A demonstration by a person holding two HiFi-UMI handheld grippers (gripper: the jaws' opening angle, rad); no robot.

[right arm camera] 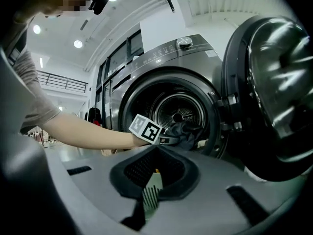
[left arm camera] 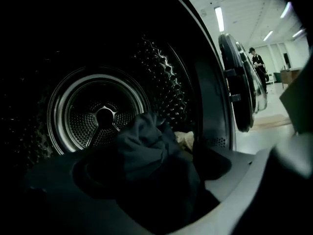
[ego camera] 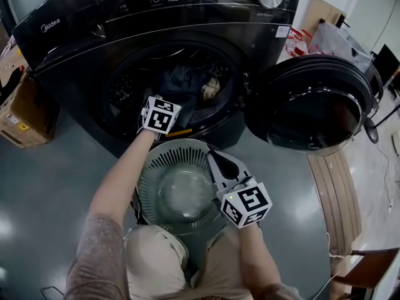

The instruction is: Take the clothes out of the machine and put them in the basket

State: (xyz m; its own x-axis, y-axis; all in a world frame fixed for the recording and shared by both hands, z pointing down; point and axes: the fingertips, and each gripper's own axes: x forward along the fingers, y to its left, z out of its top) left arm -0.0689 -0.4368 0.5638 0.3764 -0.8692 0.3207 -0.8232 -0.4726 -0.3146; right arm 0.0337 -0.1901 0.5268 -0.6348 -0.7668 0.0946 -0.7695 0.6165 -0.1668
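Well, the dark clothes [ego camera: 181,83] and a small pale cloth [ego camera: 211,87] lie inside the machine [ego camera: 75,49], at 12 o'clock from the basket [ego camera: 156,167]. No clothes show in the basket, so nearly all the job looks left to do. The left gripper [ego camera: 167,108] reaches to the drum's mouth, tipped a bit down, jaws spread wide, pinching nothing. At the basket's 4 o'clock rim, the right gripper [ego camera: 236,189] lies level and pinches the handle.

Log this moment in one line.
left hand-held gripper: open, at clothes in drum | right hand-held gripper: shut on basket rim
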